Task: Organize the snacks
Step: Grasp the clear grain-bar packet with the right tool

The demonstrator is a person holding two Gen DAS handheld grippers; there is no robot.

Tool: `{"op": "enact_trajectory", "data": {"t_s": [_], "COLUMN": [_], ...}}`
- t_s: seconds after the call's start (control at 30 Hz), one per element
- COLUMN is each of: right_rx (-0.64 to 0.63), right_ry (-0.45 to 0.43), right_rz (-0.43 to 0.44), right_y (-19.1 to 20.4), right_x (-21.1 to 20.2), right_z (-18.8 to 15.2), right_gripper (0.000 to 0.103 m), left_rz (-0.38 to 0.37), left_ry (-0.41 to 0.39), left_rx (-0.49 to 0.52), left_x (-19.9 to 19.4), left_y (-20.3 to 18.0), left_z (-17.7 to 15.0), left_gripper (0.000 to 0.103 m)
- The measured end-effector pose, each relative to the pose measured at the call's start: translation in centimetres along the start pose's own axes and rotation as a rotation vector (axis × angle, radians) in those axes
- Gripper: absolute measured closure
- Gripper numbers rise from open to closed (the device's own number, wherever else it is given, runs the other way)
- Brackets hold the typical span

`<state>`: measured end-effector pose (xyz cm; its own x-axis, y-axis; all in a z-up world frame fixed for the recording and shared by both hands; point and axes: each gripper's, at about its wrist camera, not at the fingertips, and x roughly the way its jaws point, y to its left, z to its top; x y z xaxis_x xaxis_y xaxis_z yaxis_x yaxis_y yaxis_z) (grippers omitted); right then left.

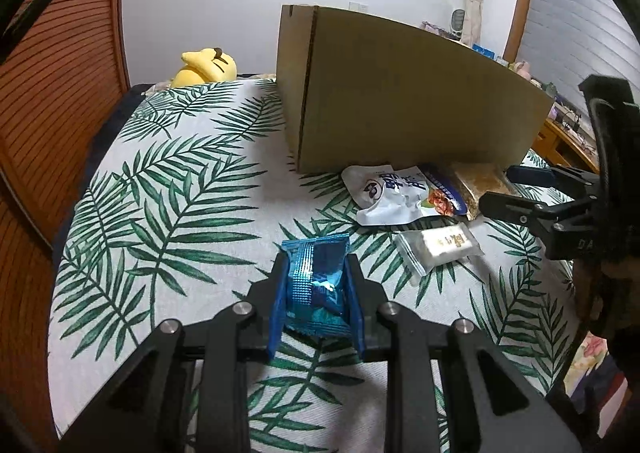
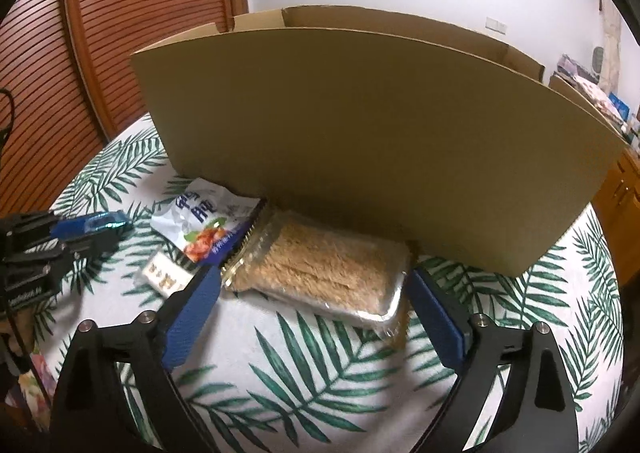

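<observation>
My left gripper (image 1: 316, 265) is shut on a shiny blue foil snack packet (image 1: 316, 293), held just above the leaf-print cloth. In the right wrist view the same gripper (image 2: 108, 229) shows at the left with the blue packet (image 2: 104, 221) in it. My right gripper (image 2: 316, 281) is open. Its blue pads flank the two ends of a clear tray pack of tan snack bars (image 2: 320, 273) that lies against the cardboard box (image 2: 360, 133). The left wrist view catches the right gripper (image 1: 508, 189) at the right edge.
A white and blue pouch (image 1: 400, 193) and a small white wrapped snack (image 1: 440, 247) lie in front of the box (image 1: 400, 93). A yellow plush toy (image 1: 204, 65) sits at the far edge. Wooden louvred doors stand on the left.
</observation>
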<state>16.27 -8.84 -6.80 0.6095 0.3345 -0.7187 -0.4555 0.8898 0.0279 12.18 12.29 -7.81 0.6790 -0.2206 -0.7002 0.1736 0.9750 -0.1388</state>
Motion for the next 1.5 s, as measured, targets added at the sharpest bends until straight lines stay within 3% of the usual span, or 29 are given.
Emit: {"op": "enact_trajectory", "data": {"t_s": [0.33,0.67,0.77,0.93,1.0,1.07,1.5], "right_rx": [0.068,0.088,0.063,0.018,0.01,-0.004,0.039], "right_ry": [0.061,0.114,0.11,0.09,0.082,0.068,-0.071], "right_rz": [-0.1,-0.046,-0.051,-0.056,-0.048,-0.047,0.011], "right_y": [-0.3,-1.3,-0.9,-0.2,-0.2,0.0,-1.8], "right_x": [1.9,2.3,2.1,1.7,1.3,0.6,-4.1], "right_z": [0.6,0.2,0.1,0.3,0.1,-0.3,-2.8], "right_gripper": [0.0,0.001,0.008,0.035,0.056,0.068,0.073], "left_rz": [-0.011,-0.004,0.0,0.0,0.001,0.001,0.01], "left_ry": [-0.023,-0.019,-0.021,-0.022,-0.024,-0.023,-0.028], "left_rx": [-0.005,-0.014,-0.008,-0.005,-0.006,-0.005,0.001], "left_x": [-0.4,-0.3,-0.3,-0.3,-0.3,-0.3,-0.3], "left_y": [0.1,0.1,0.1,0.0,0.0,0.0,-0.1], "left_z": [-0.2,-0.2,-0.2,-0.3,-0.3,-0.3,-0.3], "left_gripper": [0.078,0.078,0.078,0.078,0.078,0.078,0.078]}}
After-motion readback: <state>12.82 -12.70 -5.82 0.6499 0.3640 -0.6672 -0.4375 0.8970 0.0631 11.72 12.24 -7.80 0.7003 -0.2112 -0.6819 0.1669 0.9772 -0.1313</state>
